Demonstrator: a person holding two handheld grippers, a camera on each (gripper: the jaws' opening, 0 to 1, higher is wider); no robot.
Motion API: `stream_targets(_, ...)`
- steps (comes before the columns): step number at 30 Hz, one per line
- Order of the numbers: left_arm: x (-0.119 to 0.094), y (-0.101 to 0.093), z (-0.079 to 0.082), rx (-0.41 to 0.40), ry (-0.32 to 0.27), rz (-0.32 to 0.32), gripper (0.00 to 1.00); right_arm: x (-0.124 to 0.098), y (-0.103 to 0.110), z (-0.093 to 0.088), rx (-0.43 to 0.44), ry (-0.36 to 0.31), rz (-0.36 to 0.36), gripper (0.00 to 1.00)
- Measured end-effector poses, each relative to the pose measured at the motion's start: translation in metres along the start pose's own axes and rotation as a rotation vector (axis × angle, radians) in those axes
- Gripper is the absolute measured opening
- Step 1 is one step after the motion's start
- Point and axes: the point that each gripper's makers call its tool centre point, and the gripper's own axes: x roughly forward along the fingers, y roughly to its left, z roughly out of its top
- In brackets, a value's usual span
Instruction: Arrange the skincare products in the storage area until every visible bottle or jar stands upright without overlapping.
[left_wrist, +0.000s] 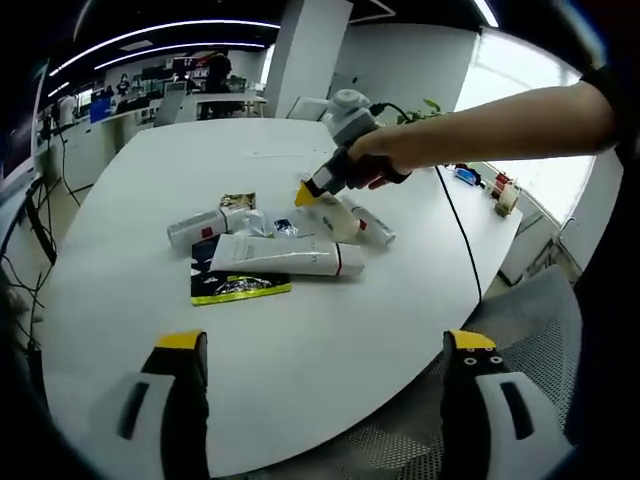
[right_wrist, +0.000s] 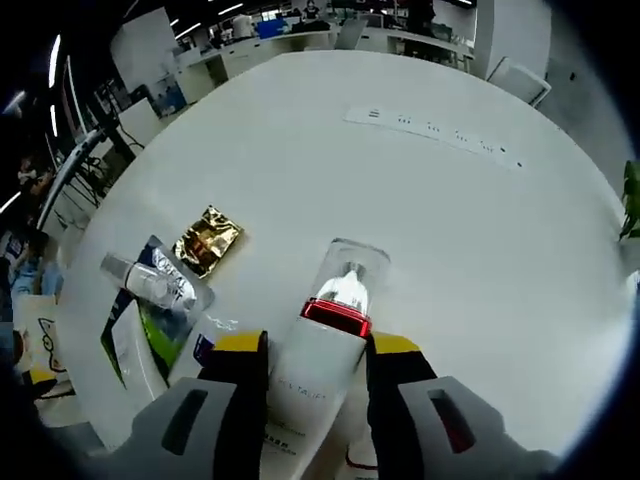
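A: Where is the bottle (right_wrist: 318, 375) now?
B: On the table (right_wrist: 480, 230), pinched between the jaws of the right gripper (right_wrist: 316, 352). The left gripper (left_wrist: 325, 345) is held spread, well apart.
A: It should be lifted slowly and stood upright beside the other tubes (left_wrist: 285, 255).

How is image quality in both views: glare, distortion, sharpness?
Left gripper view: fisheye bends the white table edge; bright window top right washes out detail; the right gripper and the lying tubes are fairly sharp. Right gripper view: even overhead light, soft shadows; the white bottle between the jaws is sharp, its clear cap catching highlights.
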Motion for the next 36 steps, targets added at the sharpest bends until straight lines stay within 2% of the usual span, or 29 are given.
stream_targets(4,0.0,0.0,-0.001,-0.004,0.005,-0.001,0.91,0.0,-0.001,-0.001,-0.021,-0.005,-0.026,0.35)
stream_targets(6,0.0,0.0,-0.001,-0.007,0.005,0.002,0.91,0.002,-0.003,-0.001,-0.014,-0.028,-0.043,0.33)
stream_targets(19,0.0,0.002,0.0,-0.008,0.002,0.01,0.9,-0.001,-0.01,0.0,0.04,-0.079,-0.024,0.29)
stream_targets(25,0.0,0.002,0.0,-0.001,0.001,0.01,0.9,-0.011,-0.008,0.0,0.049,-0.118,-0.012,0.28)
stream_targets(36,0.0,0.001,0.002,0.015,-0.009,0.01,0.9,-0.043,-0.009,-0.003,0.078,-0.215,-0.002,0.28)
